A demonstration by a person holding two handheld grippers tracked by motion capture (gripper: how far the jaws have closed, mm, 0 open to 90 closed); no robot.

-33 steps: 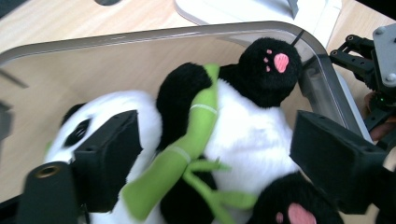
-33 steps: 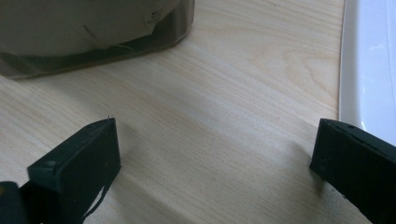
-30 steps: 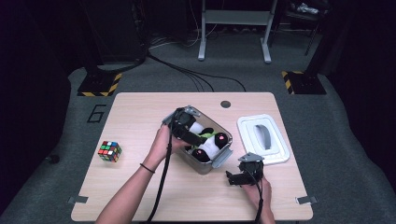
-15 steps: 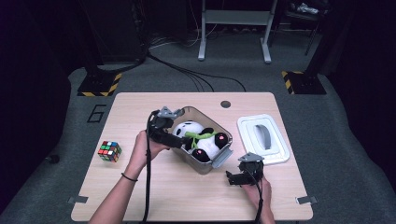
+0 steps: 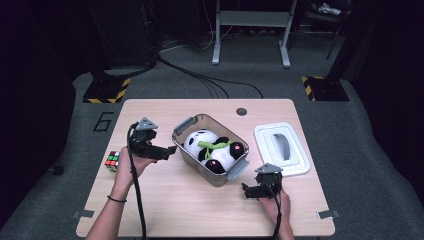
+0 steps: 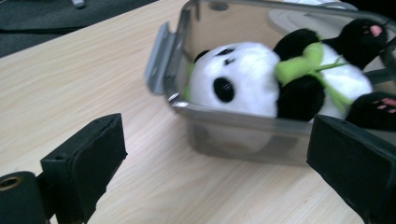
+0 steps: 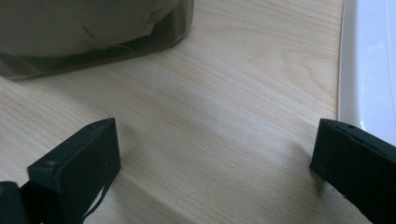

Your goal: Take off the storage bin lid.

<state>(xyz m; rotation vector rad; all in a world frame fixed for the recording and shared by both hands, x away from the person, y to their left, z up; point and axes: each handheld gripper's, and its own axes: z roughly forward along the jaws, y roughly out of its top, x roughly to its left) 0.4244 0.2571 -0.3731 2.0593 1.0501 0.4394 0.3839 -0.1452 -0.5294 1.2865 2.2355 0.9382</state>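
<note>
Panda plush (image 5: pixel 215 150) sits in the clear plastic bin (image 5: pixel 192 152) at mid-table in the high view, and the left gripper (image 5: pixel 167 151) is just off the bin's near-left wall, jaws aimed at it, with nothing between them. They have just been opening. Behind that gripper, at the table's edge, lies a Rubik's cube (image 5: pixel 113 160). Right gripper (image 5: pixel 248 191) rests low on the table (image 5: pixel 165 210), just short of the bin's latch-handle corner, and the white lid (image 5: pixel 281 148) lies beyond it, off to its far side.

Over to the left gripper view: both black pads spread wide, bare wood between them, the gripper (image 6: pixel 215 186) looking straight at the bin (image 6: pixel 233 140). Dead ahead, the panda (image 6: pixel 243 79) lies on its back inside, white head nearest the jaws, a green bow on its chest and pink-soled paws further off. A grey latch sticks out of the bin's end.

Right gripper view now: jaws parted wide here too, the gripper (image 7: pixel 215 163) empty over the tabletop. Ahead of the one jaw, the bin's corner (image 7: pixel 93 32); beside the other, the lid's white edge (image 7: pixel 369 60).
</note>
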